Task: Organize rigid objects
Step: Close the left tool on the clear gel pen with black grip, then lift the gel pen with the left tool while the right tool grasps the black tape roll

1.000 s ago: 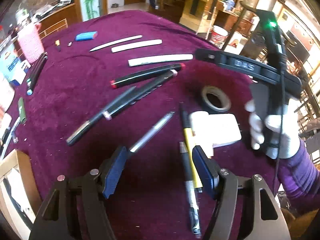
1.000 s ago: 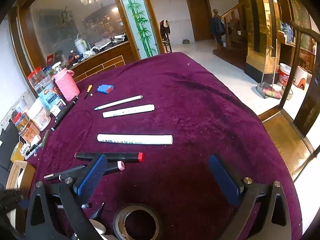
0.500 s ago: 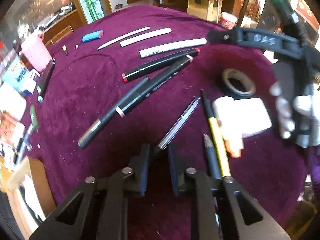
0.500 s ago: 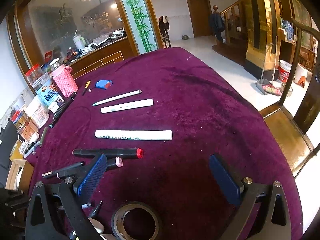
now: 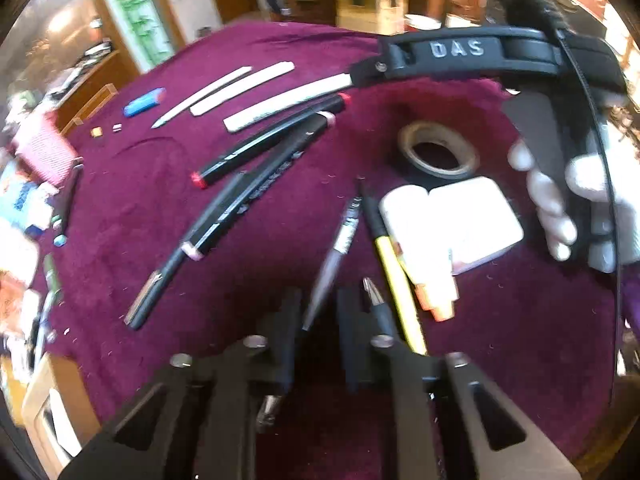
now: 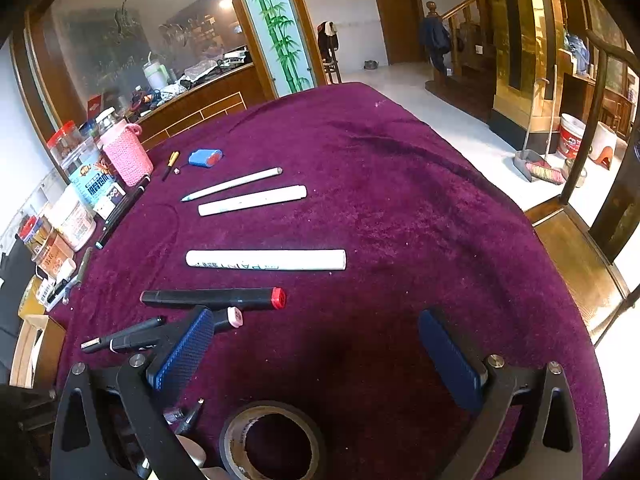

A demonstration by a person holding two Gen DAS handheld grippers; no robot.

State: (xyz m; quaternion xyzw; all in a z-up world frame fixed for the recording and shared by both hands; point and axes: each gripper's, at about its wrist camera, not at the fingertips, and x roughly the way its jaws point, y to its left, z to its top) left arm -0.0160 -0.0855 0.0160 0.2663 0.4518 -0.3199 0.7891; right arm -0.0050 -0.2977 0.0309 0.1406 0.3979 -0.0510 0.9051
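In the left wrist view my left gripper [image 5: 318, 312] is shut on a silver pen [image 5: 334, 258], which points away over the purple cloth. A yellow pen [image 5: 394, 276], a dark pen [image 5: 376, 300] and a white box [image 5: 460, 220] lie just right of it. Black markers [image 5: 264, 148] and white markers [image 5: 280, 100] lie in rows further off. My right gripper [image 6: 320, 344] is open and empty, hovering above the cloth near a tape roll [image 6: 272, 440]. It also shows in the left wrist view [image 5: 560, 92], held by a gloved hand.
Jars, a pink cup [image 6: 126, 154] and small boxes crowd the table's left edge. A blue eraser [image 6: 204, 157] lies at the far left. The tape roll [image 5: 438, 150] sits below the right gripper. A wooden chair [image 6: 572, 248] stands off the right edge.
My left gripper closed on the silver pen and now holds it; the pen has swung to point more straight ahead. My right gripper stayed open and moved very little.
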